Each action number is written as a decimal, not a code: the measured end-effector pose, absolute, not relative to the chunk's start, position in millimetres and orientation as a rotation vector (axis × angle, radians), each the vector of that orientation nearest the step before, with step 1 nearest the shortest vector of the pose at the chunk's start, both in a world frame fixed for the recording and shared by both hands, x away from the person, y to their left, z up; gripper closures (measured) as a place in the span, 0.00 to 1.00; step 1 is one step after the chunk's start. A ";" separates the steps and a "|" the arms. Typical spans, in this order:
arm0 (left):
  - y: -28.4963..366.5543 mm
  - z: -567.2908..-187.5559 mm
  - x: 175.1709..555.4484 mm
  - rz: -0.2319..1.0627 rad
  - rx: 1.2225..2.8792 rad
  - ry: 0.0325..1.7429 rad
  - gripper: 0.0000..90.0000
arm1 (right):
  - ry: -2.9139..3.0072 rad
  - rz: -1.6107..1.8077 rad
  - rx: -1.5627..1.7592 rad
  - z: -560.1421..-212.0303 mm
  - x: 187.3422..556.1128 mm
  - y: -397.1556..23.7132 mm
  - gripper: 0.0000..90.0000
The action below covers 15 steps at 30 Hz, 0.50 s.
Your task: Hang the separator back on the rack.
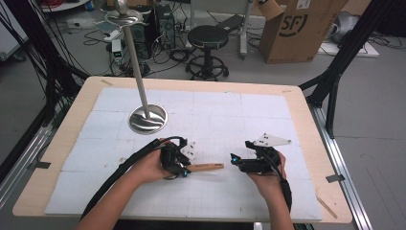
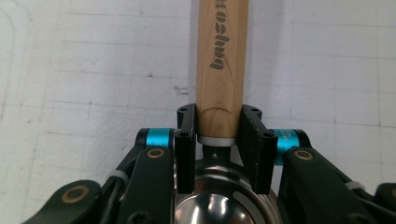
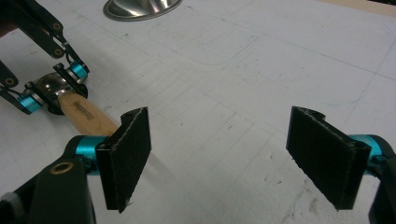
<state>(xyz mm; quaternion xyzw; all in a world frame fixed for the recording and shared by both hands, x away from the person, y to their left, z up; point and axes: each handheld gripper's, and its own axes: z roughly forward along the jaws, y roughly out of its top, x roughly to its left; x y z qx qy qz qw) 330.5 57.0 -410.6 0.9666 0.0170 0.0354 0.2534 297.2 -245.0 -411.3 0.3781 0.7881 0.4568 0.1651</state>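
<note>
- High view: the left gripper [image 1: 179,160] is clamped on the near end of a wooden handle [image 1: 206,167], which lies flat on the white mat [image 1: 215,115] and points toward the right gripper [image 1: 239,162]. The right gripper holds nothing, and its tips stop short of the handle's free end.
- Both grippers sit toward the near side of the table [image 1: 306,120]. Bare mat spreads ahead of them and to each side, and the metal stand [image 1: 148,118] rises well apart at the far left.
- The hands hide most of both grippers, so the tool's metal end is hard to make out here.
- Left gripper view: both pads [image 2: 185,140] press the handle [image 2: 220,70] just above its pale collar, with a polished metal bowl [image 2: 212,205] below them. The handle's far end is cut off at the top edge.
- Right gripper view: the jaws stand wide apart over bare mat [image 3: 224,93], touching nothing. The handle [image 3: 86,114] runs behind the pad at the picture's left, its tip hidden. Farther off, the left gripper [image 3: 53,86] grips it beside the metal bowl. The stand base [image 3: 140,7] is cut off at the top.
</note>
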 end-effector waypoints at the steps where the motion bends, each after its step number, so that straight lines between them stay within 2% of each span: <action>1: 59.2 -408.0 330.4 0.100 2.615 0.053 0.77 | 2.244 1.306 1.074 -411.2 297.2 -245.5 0.23; 15: 100.2 -376.4 330.5 0.122 2.410 0.117 0.77 | 2.228 1.362 1.045 -404.0 293.8 -244.4 0.23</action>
